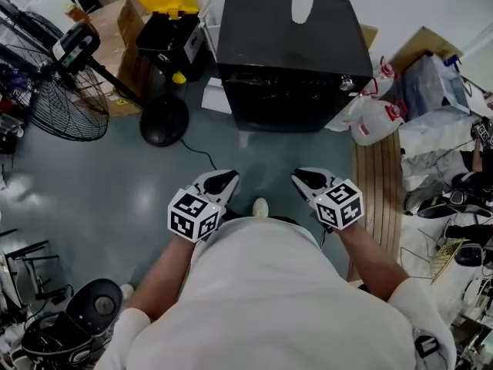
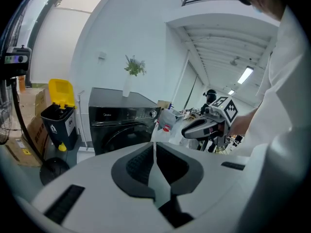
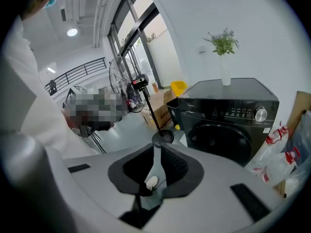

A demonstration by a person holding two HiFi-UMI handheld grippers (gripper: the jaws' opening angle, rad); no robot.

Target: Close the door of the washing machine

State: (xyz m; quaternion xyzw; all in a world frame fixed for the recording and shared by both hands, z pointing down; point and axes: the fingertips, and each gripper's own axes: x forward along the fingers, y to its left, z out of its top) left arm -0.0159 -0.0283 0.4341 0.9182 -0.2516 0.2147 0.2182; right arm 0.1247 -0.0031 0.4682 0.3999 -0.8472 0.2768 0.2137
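Note:
The black front-loading washing machine (image 1: 293,52) stands against the far wall, and its round door (image 3: 218,142) lies flush with the front. It also shows in the left gripper view, washing machine (image 2: 124,125). I stand a step back from it on the grey floor. My left gripper (image 1: 229,177) and right gripper (image 1: 299,176) hang side by side close to my body, pointing toward the machine and well short of it. The left gripper (image 2: 154,147) has its jaws together with nothing between them. So does the right gripper (image 3: 154,148); only floor shows through its narrow slit.
A standing fan (image 1: 54,91) and its round base (image 1: 163,120) are at the left. A black bin with a yellow lid (image 1: 168,21) sits left of the machine. White plastic bags (image 1: 370,118) and a wooden slatted board (image 1: 377,183) lie at the right, with clutter beyond.

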